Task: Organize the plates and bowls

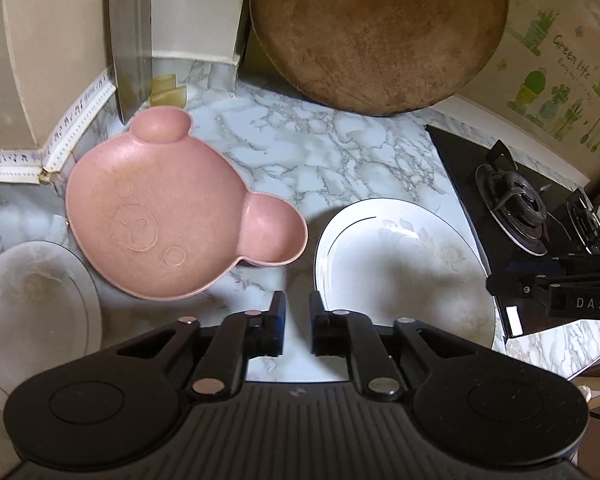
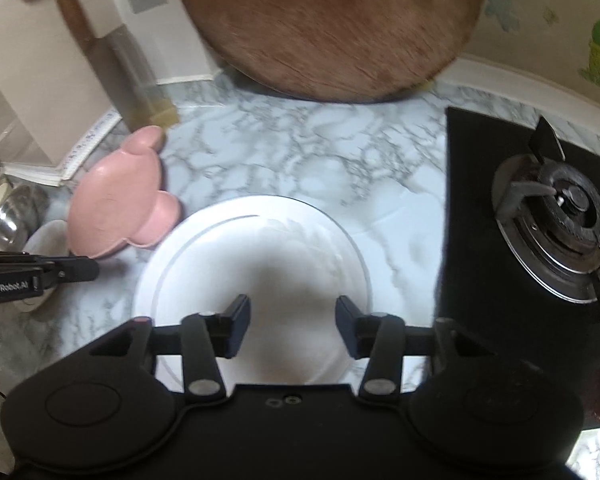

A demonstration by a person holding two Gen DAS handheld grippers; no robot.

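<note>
Three dishes lie on the marble tabletop (image 1: 300, 148): pink bear-shaped plastic plate (image 1: 168, 216), white round china plate (image 2: 256, 280), second white plate (image 1: 32, 312). Left hand-held gripper (image 1: 297, 320) slightly parted, empty, pink plate ahead-left. Right hand-held gripper (image 2: 292, 320) released above the white plate. Judged between placements; next needs a rim grasp for stacking.

Pink bear-face plate (image 1: 172, 216); white plate (image 1: 404, 264), thin dark ring; grey-veined white marble counter (image 1: 320, 148).
</note>
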